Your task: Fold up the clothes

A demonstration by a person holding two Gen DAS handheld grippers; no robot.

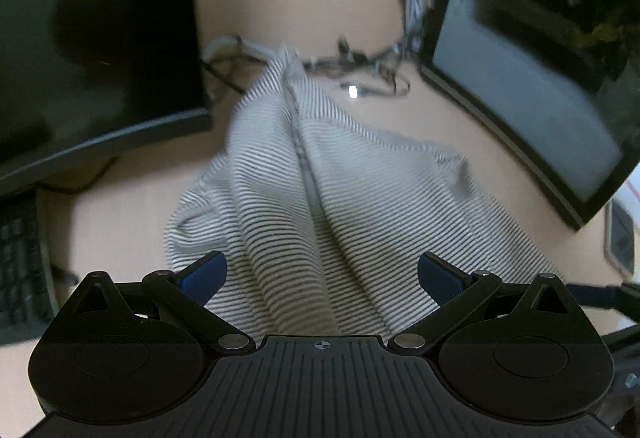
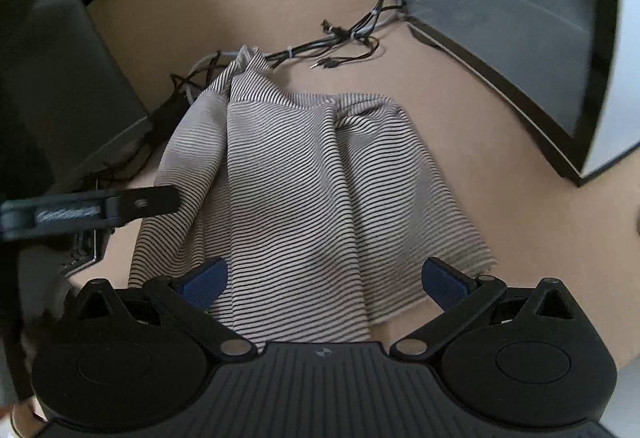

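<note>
1. Left wrist view: left gripper [image 1: 322, 280] spread wide, grasping nothing, low over the near end of the striped cloth [image 1: 320, 189]. Cloth rumpled on the desk [image 1: 120, 222], long axis running straight ahead toward the cables [image 1: 360, 69]. Monitors [image 1: 532, 109] crowding both sides.

2. Right wrist view: right gripper [image 2: 324, 284] likewise released, above the cloth's [image 2: 296, 189] near hem; bare desk [image 2: 500, 197] to the right, left gripper's arm close on the left. Neither clearly nearer.

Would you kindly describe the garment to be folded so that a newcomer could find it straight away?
Look at the tan desk between the two dark monitors. In the middle lies the striped garment, rumpled, its far tip reaching the tangle of cables. It is the only cloth there, pale with thin dark stripes, unlike the hard black things around it.
</note>
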